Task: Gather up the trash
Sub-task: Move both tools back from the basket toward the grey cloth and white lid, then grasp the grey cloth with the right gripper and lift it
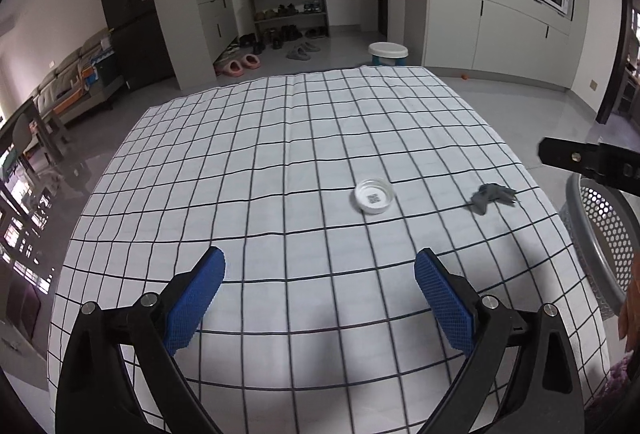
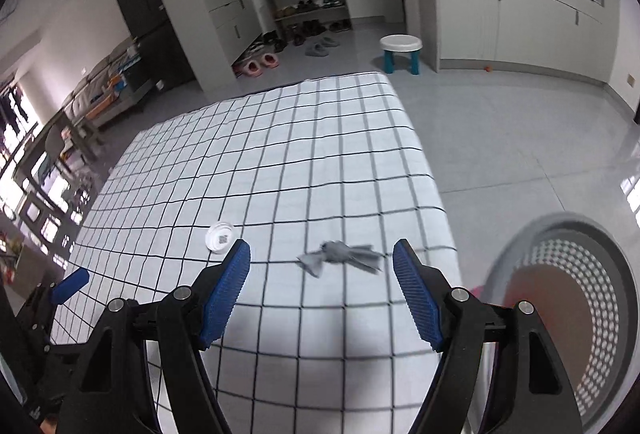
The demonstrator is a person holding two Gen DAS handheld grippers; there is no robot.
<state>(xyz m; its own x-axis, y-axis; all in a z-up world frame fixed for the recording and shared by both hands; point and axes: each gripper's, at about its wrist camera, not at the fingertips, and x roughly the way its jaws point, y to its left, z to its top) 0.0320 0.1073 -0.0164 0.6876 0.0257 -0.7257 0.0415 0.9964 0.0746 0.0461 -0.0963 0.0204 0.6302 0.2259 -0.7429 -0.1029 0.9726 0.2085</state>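
A white round lid (image 1: 374,196) lies open side up on the checked tablecloth (image 1: 280,153); it also shows in the right wrist view (image 2: 220,237). A crumpled grey scrap (image 1: 491,195) lies to its right near the table's right edge, and in the right wrist view (image 2: 339,254) it sits just ahead of my right gripper (image 2: 321,254), between its open fingers. My left gripper (image 1: 319,261) is open and empty above the near part of the table. A grey perforated basket (image 2: 568,298) stands past the table's right edge, also seen in the left wrist view (image 1: 600,234).
The tablecloth (image 2: 280,153) covers the table. Grey floor (image 2: 500,137) lies beyond it on the right. A small white stool (image 2: 401,51) stands on the floor behind. A shoe rack (image 1: 288,9) and cabinets (image 1: 492,29) line the far walls.
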